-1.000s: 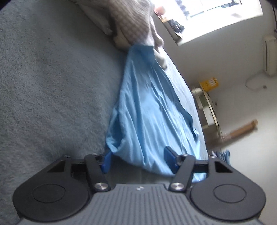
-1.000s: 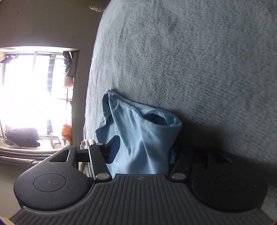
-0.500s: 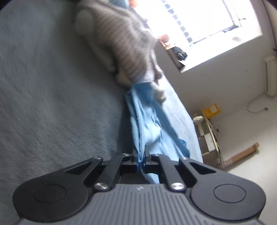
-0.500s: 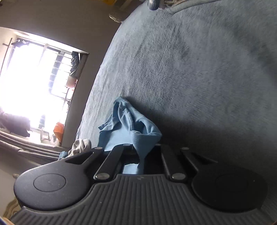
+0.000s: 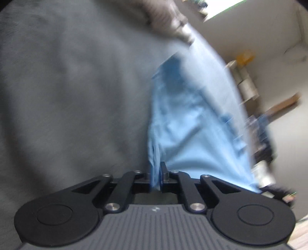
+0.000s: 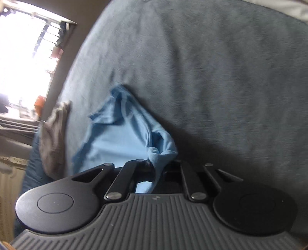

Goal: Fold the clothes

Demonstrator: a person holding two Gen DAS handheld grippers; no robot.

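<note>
A light blue garment [image 5: 188,123] hangs over a grey-blue blanket-covered bed [image 5: 67,86]. My left gripper [image 5: 156,173] is shut on a bunched edge of it, and the cloth stretches away from the fingers. In the right wrist view the same blue garment [image 6: 123,138] spreads to the left, and my right gripper [image 6: 160,165] is shut on a gathered corner of it. Both views are blurred by motion.
A grey-beige striped garment [image 5: 165,17] lies at the far end of the bed; it also shows in the right wrist view [image 6: 53,138]. A bright window [image 6: 25,48] is at the left. Shelving and clutter [image 5: 248,86] stand past the bed's edge.
Both grippers went from open around the blue garment to shut on it. Since then they have lifted and pulled it, so it spreads wider between them.
</note>
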